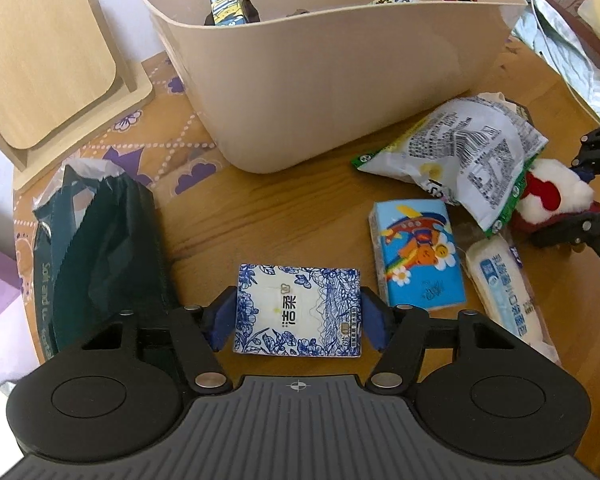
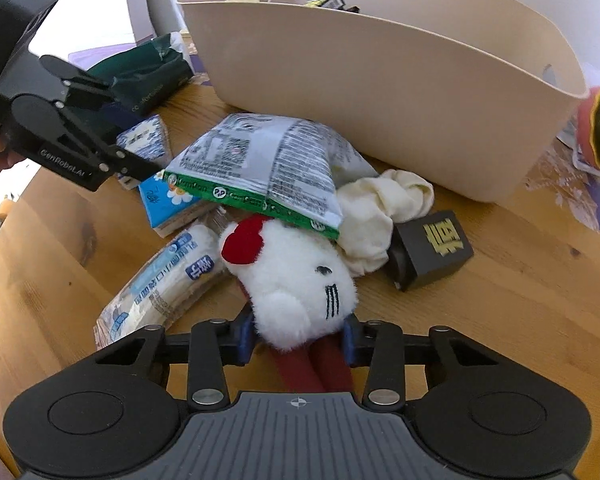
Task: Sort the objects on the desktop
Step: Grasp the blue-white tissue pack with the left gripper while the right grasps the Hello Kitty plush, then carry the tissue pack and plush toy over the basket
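My left gripper [image 1: 298, 320] has its blue pads against both short sides of a blue-and-white floral tissue pack [image 1: 298, 312] lying on the wooden table [image 1: 284, 216]. My right gripper [image 2: 298, 336] is closed around a white plush cat with a red bow [image 2: 296, 276]; its red legs run back between the fingers. The plush also shows in the left wrist view [image 1: 552, 196]. The beige bin [image 1: 320, 68] stands behind, holding several items; in the right wrist view its wall [image 2: 400, 92] fills the back.
A silver-green snack bag [image 2: 260, 164], a blue cartoon tissue pack [image 1: 418, 252], a white wrapped roll [image 2: 168, 280], a cream cloth [image 2: 380, 212] and a black box with gold characters [image 2: 436, 248] lie near the plush. A dark green pouch [image 1: 96, 256] lies left. A wooden stand [image 1: 48, 60] stands far left.
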`<state>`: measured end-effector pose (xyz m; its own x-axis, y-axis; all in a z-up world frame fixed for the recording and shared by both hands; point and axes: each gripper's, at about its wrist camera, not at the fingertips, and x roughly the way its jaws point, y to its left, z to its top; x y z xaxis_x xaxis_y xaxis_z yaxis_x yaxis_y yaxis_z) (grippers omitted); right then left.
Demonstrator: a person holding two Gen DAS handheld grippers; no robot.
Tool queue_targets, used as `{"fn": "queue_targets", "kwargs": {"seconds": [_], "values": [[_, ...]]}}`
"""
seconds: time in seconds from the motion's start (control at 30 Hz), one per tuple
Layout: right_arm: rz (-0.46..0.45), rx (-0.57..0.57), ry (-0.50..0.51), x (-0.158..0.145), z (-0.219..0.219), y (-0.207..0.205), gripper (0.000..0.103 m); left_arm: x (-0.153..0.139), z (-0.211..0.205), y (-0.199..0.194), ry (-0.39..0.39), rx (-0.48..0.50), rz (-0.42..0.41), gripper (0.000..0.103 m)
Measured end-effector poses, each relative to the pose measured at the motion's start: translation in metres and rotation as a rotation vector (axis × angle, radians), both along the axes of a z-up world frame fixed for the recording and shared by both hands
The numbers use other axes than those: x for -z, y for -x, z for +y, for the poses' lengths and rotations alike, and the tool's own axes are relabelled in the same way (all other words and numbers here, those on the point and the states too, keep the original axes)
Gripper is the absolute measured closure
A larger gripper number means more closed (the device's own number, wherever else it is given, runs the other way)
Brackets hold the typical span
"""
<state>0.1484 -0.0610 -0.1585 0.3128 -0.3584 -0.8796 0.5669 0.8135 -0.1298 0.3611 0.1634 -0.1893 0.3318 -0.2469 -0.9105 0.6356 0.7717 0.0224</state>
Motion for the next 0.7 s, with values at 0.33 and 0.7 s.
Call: {"fn": "queue_targets", "kwargs": {"seconds": [0.33, 0.7], "values": [[-0.097, 0.106, -0.068, -0.012, -0.002, 0.027, 0.065, -0.014, 0.009, 0.013, 0.019, -0.036, -0.013, 0.039], [-0.21, 0.218, -0.114, -0.036, -0.015, 0.062, 0.065, -0.034, 0.006, 0.03, 0.062, -0.055, -0.02, 0.039]]}}
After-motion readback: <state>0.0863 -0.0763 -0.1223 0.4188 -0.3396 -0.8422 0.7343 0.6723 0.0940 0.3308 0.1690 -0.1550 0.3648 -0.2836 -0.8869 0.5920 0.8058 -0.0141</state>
